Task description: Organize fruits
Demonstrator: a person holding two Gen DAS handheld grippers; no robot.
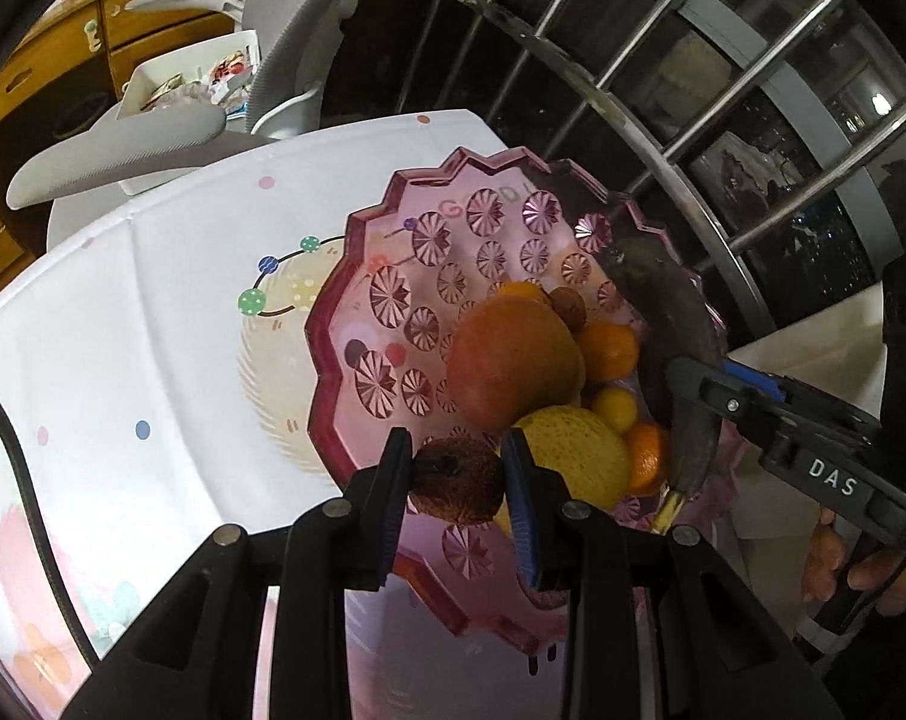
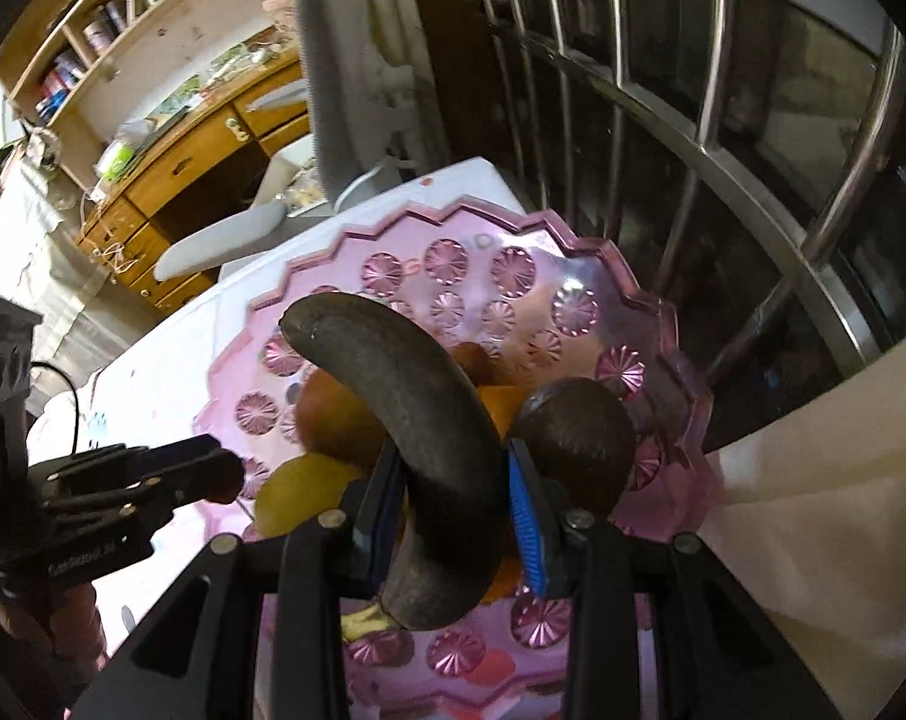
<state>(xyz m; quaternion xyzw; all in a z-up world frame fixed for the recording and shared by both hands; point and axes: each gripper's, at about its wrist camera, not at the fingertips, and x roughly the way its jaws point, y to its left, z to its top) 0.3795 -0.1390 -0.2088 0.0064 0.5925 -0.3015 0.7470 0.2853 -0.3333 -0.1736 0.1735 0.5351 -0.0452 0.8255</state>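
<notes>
Two grippers work over the white patterned table (image 1: 153,276), where a pink cut-glass bowl (image 1: 393,228) holds the piled fruit. Right gripper (image 2: 453,480) is clamped on a blackened banana (image 2: 405,396); left gripper (image 1: 456,468) pinches a small brown fruit (image 1: 456,480) above the bowl's near rim.

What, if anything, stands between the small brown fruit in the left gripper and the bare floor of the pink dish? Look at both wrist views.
Nothing visible does. The left gripper holds the small brown fruit over the near rim of the pink dish, whose left part lies bare. The large reddish fruit and yellow fruit lie to the right.
</notes>
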